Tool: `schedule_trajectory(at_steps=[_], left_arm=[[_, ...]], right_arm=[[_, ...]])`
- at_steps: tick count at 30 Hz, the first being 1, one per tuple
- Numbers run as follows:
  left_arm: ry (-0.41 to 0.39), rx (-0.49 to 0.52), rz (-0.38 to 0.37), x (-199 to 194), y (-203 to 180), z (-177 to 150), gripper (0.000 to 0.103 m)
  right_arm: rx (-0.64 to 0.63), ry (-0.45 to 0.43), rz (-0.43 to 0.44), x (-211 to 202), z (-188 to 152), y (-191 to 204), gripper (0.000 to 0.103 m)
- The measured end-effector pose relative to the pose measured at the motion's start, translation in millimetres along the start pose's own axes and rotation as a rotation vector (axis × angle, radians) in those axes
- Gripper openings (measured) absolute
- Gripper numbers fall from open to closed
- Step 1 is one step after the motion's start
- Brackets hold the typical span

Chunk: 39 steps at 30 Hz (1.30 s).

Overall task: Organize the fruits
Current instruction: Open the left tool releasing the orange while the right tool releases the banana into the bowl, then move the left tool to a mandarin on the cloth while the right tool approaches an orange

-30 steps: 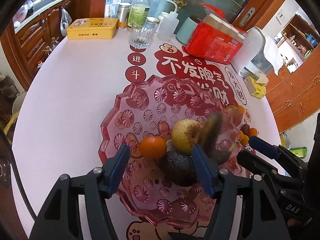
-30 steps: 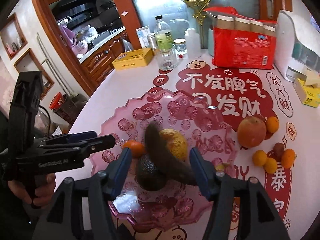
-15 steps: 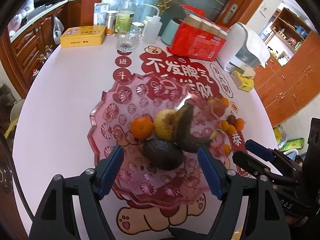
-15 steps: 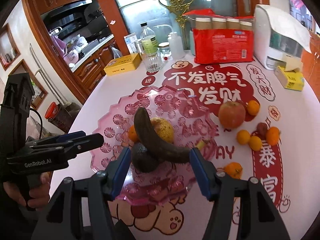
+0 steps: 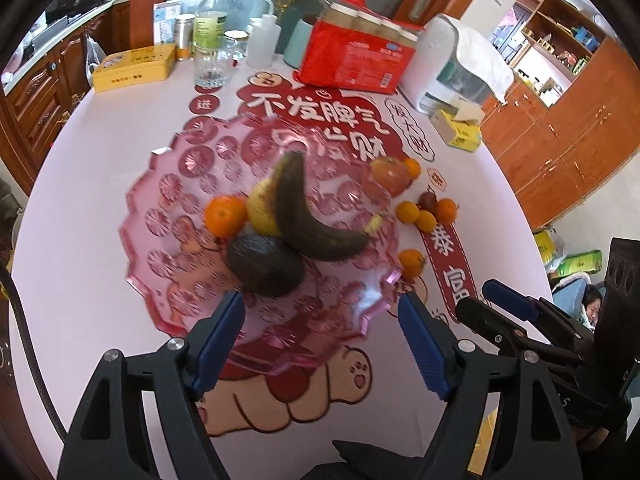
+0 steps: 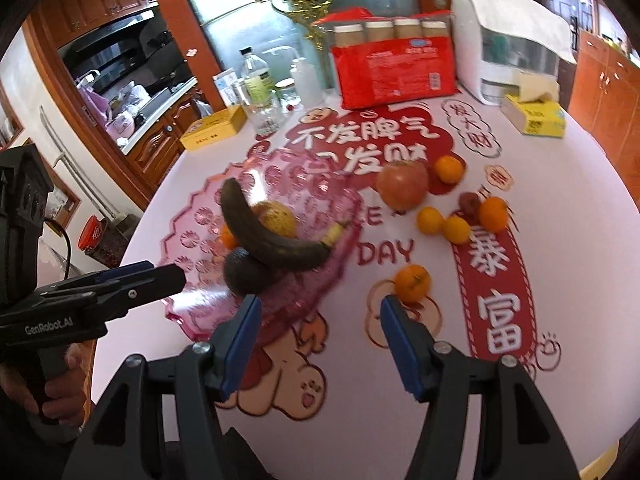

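Pink cut glass caught the light as a scalloped fruit tray (image 5: 160, 240) sat on a round white table (image 5: 92, 152) printed with red festive lettering. At its left side lay an orange (image 5: 225, 216), touching a yellowish pear (image 5: 260, 210); a blackened banana (image 5: 304, 220) curved over the pear, with a dark avocado (image 5: 266, 266) nearest the camera. Just beyond the tray's right rim stood an apple (image 6: 402, 184) with a small orange (image 6: 449, 169) beside it. Farther right, two small yellow-orange citrus fruits (image 6: 444, 224), a dark reddish fruit (image 6: 469, 202) and another orange (image 6: 494, 214) clustered together, while a single mandarin (image 6: 413, 283) sat apart, nearer the camera.

The left hand-held gripper (image 5: 320, 340) hovered over the tray's near rim, its blue-padded jaws opening with nothing pinched between them. The right hand-held gripper (image 6: 318, 342) hung above the bare table just right of the tray, jaws spread and empty, the mandarin just beyond its right pad. A hand (image 6: 60, 392) gripped the left tool's handle at the edge of the right wrist view.

Along the table's far side stood a yellow tin (image 5: 134, 66), a drinking glass (image 5: 212, 64), a bottle (image 5: 209, 16), a red package (image 5: 356, 60), a white appliance (image 5: 456, 68) and a yellow box (image 5: 460, 132).
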<state>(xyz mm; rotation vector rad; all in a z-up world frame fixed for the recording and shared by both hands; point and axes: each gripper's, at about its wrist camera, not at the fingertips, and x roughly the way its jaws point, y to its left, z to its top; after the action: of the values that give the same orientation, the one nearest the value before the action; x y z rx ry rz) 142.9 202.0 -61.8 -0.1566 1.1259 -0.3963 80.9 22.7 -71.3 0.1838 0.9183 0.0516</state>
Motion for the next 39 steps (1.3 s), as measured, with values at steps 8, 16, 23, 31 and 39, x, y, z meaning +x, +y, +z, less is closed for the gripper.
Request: schedule_trajectory(at_steps=[8,16,23,31,39], left_arm=[[0.024,-0.016,0.008,9,-38,-15,0.082],[0.017,-0.058,0.033,18,-75,-22,0.086],[0.015,-0.096,0.061,33,-105,-23,0.088],[0.013,-0.156,0.097,57,-130,-21,0.091],[0.022,-0.209,0.135,87,-149,-17,0.091]], right_arm=[[0.078,0.042,0.010,-11,-10,-48,0.068],[0.130,0.074,0.011,-20,-4,-99,0.068],[0.159,0.110,0.036,-24,8,-141,0.068],[0.146,0.148,0.061,-16,34,-182,0.068],[0.110,0.203,0.110,4,62,-212,0.068]])
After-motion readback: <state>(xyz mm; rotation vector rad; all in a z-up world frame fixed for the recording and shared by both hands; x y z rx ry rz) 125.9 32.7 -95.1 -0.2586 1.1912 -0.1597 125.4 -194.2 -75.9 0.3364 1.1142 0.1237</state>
